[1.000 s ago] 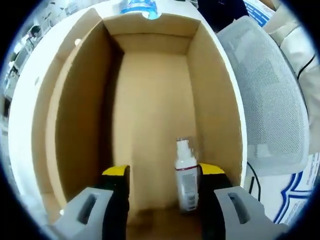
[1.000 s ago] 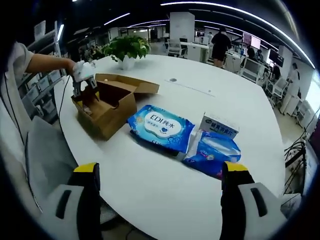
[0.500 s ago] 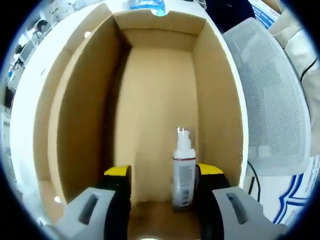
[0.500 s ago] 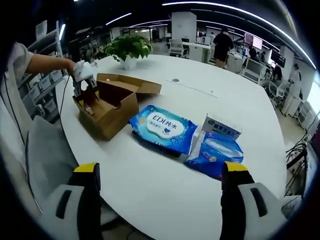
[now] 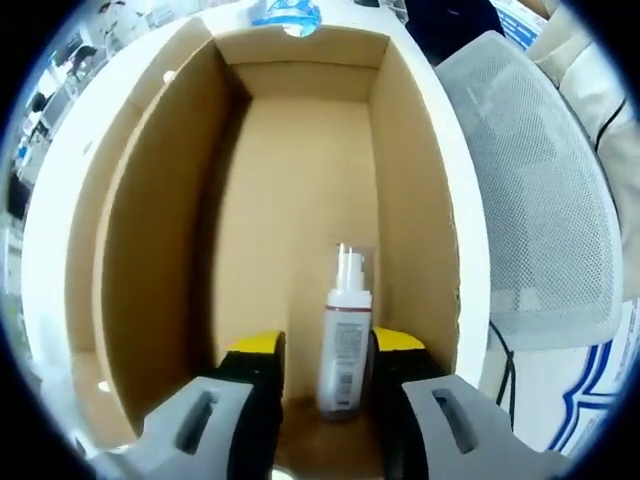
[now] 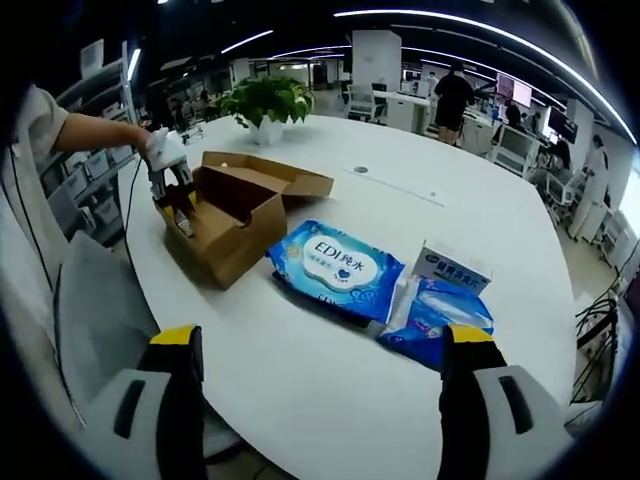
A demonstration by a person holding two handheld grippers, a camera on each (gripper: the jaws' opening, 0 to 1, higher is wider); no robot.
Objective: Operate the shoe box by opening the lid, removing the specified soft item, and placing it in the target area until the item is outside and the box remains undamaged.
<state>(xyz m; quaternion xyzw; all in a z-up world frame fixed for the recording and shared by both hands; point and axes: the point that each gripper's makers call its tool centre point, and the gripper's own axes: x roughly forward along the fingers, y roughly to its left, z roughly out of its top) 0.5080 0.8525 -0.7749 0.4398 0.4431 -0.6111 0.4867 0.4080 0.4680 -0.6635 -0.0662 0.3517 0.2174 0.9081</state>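
In the left gripper view, the left gripper (image 5: 325, 350) reaches down into the open cardboard shoe box (image 5: 150, 230), its yellow-tipped jaws standing close on either side of a small pump bottle (image 5: 343, 340); they flank the bottle's lower body with almost no gap, but whether they actually press on it cannot be told. The bottle stands upright on the box floor near the box's right wall, white-bodied with a dark red label whose print is too small to read, a white pump head and a clear cap that blurs against the cardboard. The bottle's base is hidden in shadow between the jaws. Past the far rim of the box a blue packet (image 5: 285, 12) is cut off by the view's edge, and a grey mesh chair back (image 5: 545, 190) lies beside the box on the right. In the right gripper view, the right gripper (image 6: 315, 400) hovers over the near edge of the round white worktop (image 6: 330, 380), its jaws wide apart and holding nothing. The shoe box sits near the worktop's left edge, lid flaps folded outward, with the left gripper dipped into its near end and a person's hand (image 6: 135, 130) on it. Toward the worktop's middle lie a blue wet-wipes pack (image 6: 335, 265), a small white carton (image 6: 452, 268) and a blue pouch (image 6: 445, 315) partly hidden by the right jaw. A potted plant (image 6: 265, 100) stands at the far edge.
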